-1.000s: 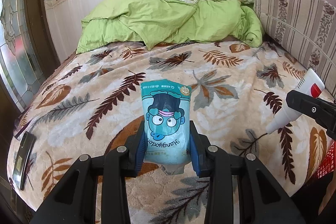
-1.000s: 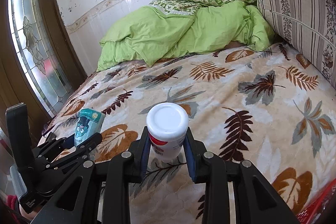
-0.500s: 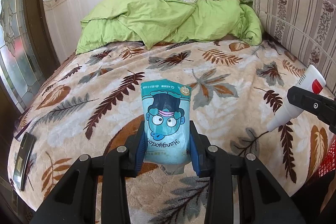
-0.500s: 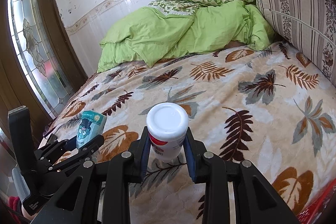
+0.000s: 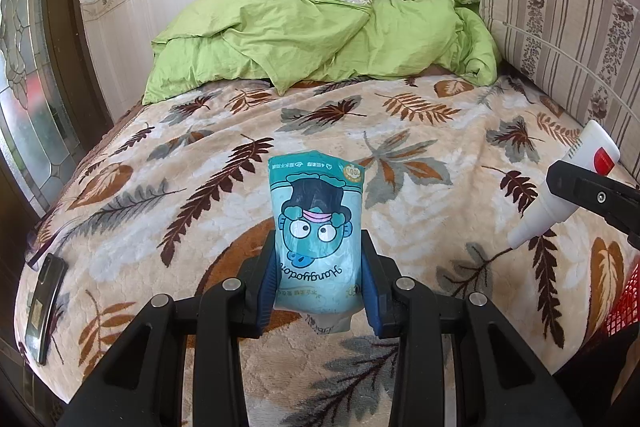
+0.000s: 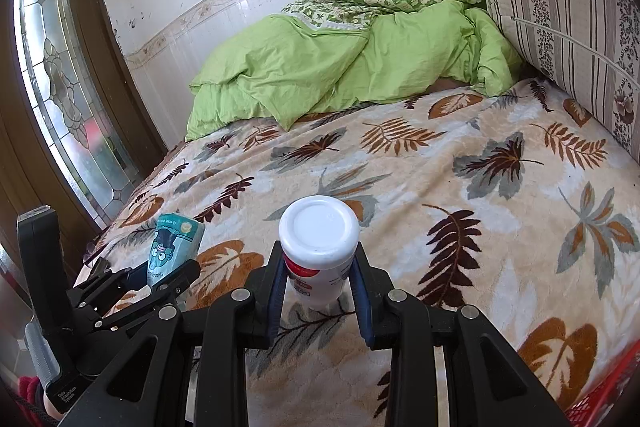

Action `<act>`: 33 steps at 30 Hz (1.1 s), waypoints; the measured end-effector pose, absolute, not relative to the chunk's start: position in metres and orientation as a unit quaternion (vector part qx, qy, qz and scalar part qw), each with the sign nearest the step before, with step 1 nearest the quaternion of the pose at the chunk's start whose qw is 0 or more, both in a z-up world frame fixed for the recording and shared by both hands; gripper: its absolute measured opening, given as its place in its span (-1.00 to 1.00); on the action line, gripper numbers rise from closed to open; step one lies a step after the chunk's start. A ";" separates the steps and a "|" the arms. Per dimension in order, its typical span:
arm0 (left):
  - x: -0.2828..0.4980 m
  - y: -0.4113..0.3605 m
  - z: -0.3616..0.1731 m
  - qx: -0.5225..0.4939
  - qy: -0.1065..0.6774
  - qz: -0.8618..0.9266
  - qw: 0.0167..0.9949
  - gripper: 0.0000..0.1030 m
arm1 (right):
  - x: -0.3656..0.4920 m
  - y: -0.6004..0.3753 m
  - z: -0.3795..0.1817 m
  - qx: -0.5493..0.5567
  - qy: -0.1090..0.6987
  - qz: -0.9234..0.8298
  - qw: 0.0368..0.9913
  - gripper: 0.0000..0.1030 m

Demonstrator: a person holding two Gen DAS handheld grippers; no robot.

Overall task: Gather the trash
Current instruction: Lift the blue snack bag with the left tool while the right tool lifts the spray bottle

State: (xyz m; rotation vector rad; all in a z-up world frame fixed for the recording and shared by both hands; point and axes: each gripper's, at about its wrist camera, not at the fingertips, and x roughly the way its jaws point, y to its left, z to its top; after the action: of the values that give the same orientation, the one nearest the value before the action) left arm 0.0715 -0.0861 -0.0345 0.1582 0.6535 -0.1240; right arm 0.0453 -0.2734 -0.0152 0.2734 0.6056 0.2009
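Note:
My left gripper [image 5: 319,287] is shut on a teal snack pouch [image 5: 316,227] printed with a cartoon face, held upright above the leaf-patterned blanket [image 5: 224,211]. My right gripper [image 6: 319,291] is shut on a white bottle [image 6: 319,247] with a red label, its flat end toward the camera. In the left wrist view that bottle [image 5: 560,187] shows tilted at the right edge, clamped in the right gripper [image 5: 576,193]. In the right wrist view the pouch [image 6: 170,247] shows at lower left in the left gripper [image 6: 164,273].
A rumpled green duvet [image 5: 320,35] lies at the far end of the bed. A striped cushion [image 5: 560,27] leans along the right side. A dark phone [image 5: 44,303] lies at the blanket's left edge. A red mesh basket [image 5: 624,303] shows at lower right. A glazed door [image 6: 68,99] stands left.

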 end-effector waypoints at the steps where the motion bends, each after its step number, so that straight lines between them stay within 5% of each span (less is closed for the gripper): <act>1: 0.071 -0.087 -0.034 0.078 0.320 -0.060 0.942 -0.32 | 0.045 -0.274 -0.015 0.134 0.297 0.099 0.940 -0.38; 33: 0.070 -0.088 -0.036 0.087 0.320 -0.068 0.941 -0.32 | 0.039 -0.280 -0.010 0.155 0.290 0.096 0.939 -0.38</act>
State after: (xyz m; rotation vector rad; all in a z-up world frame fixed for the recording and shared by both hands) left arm 0.0702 -0.0885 -0.0358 0.1779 0.6527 -0.1386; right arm 0.0395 -0.2801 -0.0101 0.3169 0.5920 0.1957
